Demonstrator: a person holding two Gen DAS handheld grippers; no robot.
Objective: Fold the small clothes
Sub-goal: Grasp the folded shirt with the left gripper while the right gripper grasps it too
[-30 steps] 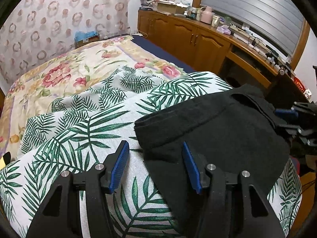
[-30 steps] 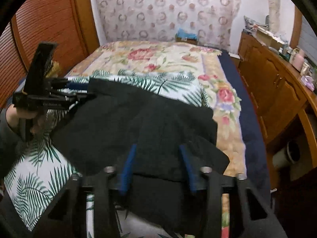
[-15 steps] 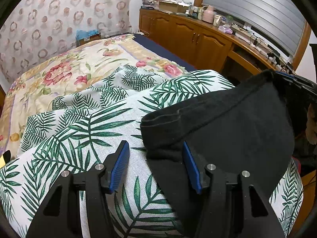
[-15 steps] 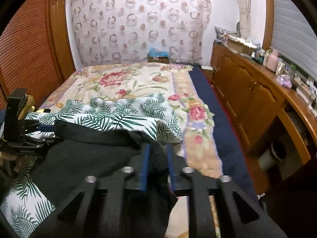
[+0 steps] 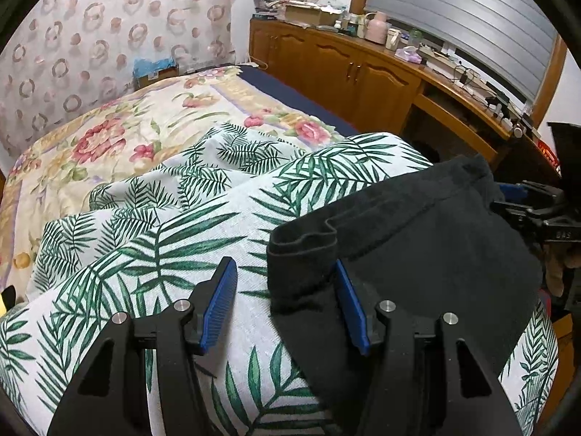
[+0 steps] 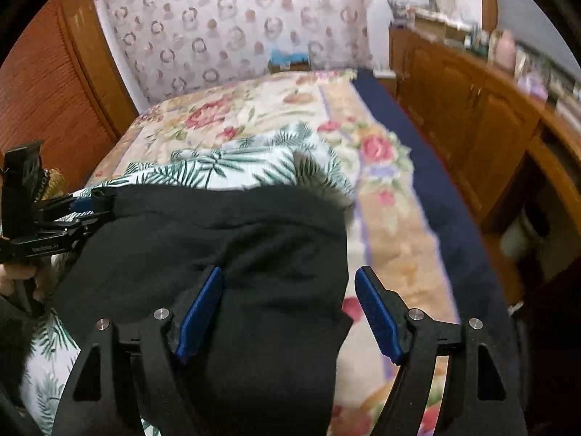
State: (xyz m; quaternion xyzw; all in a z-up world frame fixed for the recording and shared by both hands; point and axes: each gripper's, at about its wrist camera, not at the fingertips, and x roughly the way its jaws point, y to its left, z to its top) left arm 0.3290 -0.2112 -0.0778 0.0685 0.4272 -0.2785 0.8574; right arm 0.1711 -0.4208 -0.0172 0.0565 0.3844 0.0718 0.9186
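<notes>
Blurred bed (image 6: 385, 218) (black garment's (image 6: 254, 254) underside hidden)

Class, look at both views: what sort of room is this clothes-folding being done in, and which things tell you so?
Most likely a home bedroom: a bed with a floral bedspread, a patterned curtain behind it, and a long wooden cabinet whose top is crowded with household items.

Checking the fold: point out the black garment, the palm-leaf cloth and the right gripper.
black garment (image 6: 261, 254): right wrist view, middle of folded cloth.
palm-leaf cloth (image 5: 174, 239): left wrist view, bare printed area.
right gripper (image 6: 288, 309): right wrist view, between the fingertips.
</notes>
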